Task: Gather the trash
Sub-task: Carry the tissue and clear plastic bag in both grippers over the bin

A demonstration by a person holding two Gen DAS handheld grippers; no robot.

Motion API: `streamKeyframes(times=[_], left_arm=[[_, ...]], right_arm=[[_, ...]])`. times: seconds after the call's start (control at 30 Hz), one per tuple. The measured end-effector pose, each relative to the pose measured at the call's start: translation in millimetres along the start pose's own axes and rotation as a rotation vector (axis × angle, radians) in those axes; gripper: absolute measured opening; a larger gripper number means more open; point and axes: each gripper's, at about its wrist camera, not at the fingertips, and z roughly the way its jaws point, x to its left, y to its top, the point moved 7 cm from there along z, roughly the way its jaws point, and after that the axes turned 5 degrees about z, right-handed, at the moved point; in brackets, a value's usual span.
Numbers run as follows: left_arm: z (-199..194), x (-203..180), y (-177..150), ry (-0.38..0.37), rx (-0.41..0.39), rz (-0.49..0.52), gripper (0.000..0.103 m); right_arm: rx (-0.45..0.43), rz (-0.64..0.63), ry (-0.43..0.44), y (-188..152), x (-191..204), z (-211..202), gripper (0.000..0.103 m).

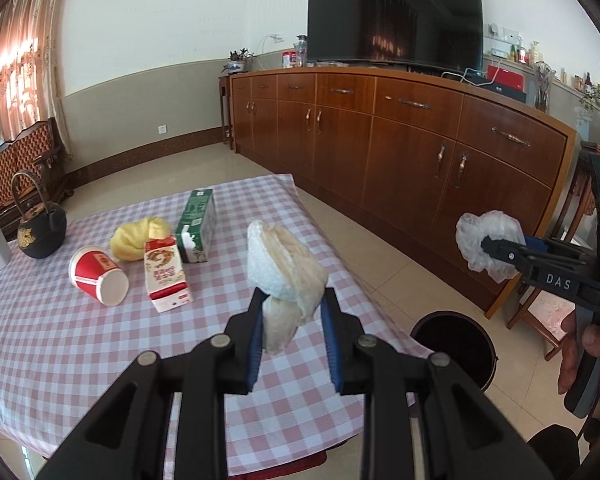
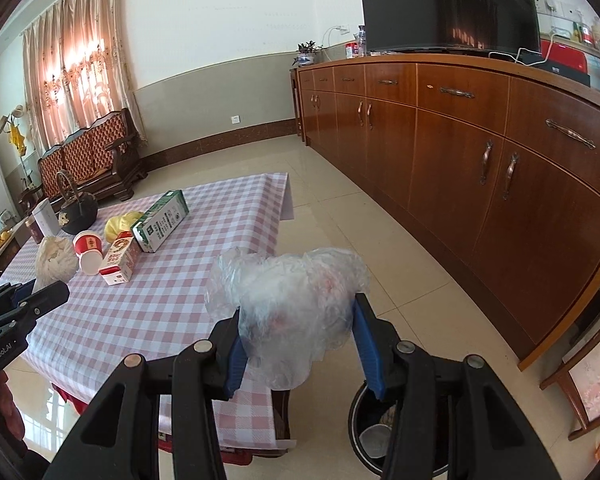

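Two handheld grippers each carry trash above a table with a pink checked cloth [image 1: 60, 344]. The left gripper [image 1: 290, 300] is clamped on a crumpled white paper wad [image 1: 284, 260]; the right gripper [image 2: 298, 320] is clamped on a scrunched clear plastic bag [image 2: 292, 296]. Both loads look light, soft and springy, best pinched through the bulk, since loose edges would likely slip. A black bin [image 2: 363, 432] stands on the floor at five o'clock of the table's corner. On the table, at ten o'clock of the wad, lie a tipped red paper cup [image 1: 96, 274], two cartons, a yellow cloth and a black kettle [image 1: 42, 228]. Nothing blocks the bin.
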Motion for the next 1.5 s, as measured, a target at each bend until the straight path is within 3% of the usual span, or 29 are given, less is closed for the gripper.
streamKeyframes(times=[0.4,0.83,1.13,1.5], left_arm=[[28.6,-73.1,3.1,-0.123,0.006,0.064,0.028],[62.6,-175.1,-15.5,-0.308,0.050,0.154,0.028],[94.0,-227.2,-37.3,-0.378,0.119,0.177,0.028],[133.2,-259.3,-63.7,-0.391,0.172,0.167,0.028]], right_arm=[[0.036,0.058,-0.116,-29.9,-81.1,-17.8,0.050],[0.113,0.123,-0.172,-71.0,-160.9,-18.5,0.050],[0.158,0.102,-0.167,-92.3,-196.8,-6.8,0.050],[0.238,0.013,-0.107,-127.8,-216.0,36.4,0.050]])
